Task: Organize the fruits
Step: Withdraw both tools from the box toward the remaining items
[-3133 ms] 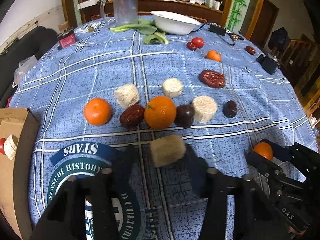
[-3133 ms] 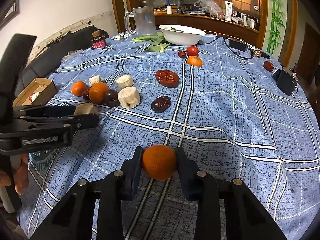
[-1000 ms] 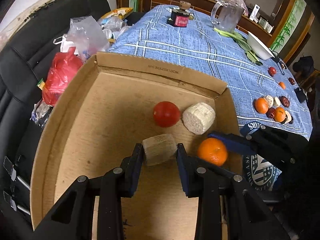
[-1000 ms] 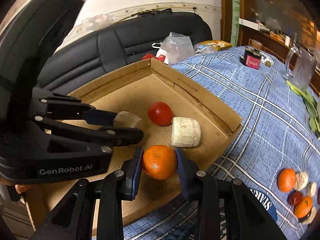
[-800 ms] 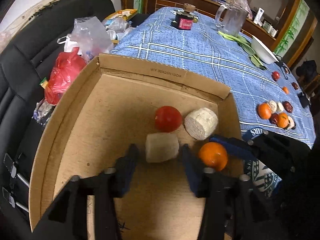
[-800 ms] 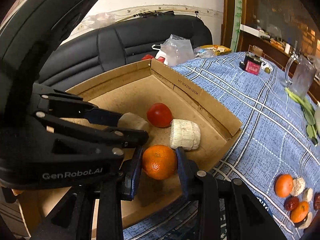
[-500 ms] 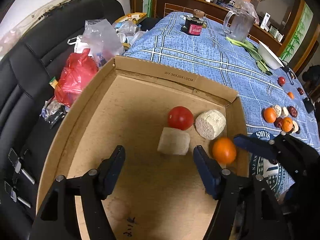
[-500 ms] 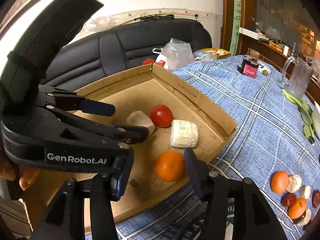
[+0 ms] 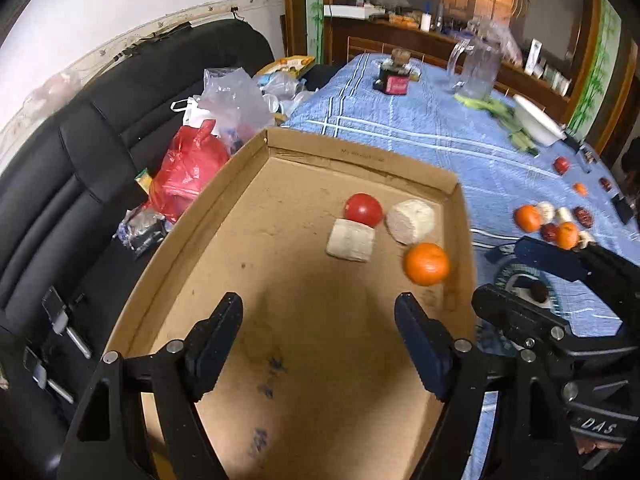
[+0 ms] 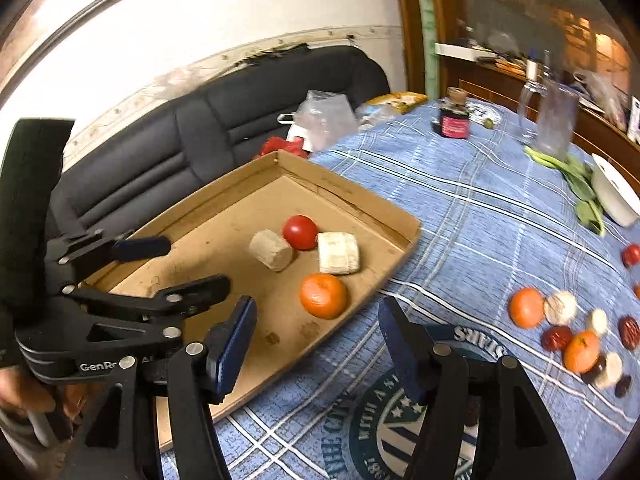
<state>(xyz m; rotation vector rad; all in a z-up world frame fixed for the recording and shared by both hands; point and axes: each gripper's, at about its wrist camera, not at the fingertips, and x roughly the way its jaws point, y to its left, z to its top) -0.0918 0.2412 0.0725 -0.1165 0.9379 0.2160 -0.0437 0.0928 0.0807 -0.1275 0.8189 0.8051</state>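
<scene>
With both jaws just opened and nothing between them, the left tool and right tool hang apart above the near end of the cardboard tray. Left view shows bare tray floor below its jaws; right view shows the tray's near corner over the blue cloth surface and the printed emblem. Orange sits near the tray's right wall; beyond it the tan cylinder lies on its side, long axis across the tray, touching the tomato, with the white cylinder just beside. Tray's left half is open. Farther out, loose fruit cluster, then jug and bowl.
</scene>
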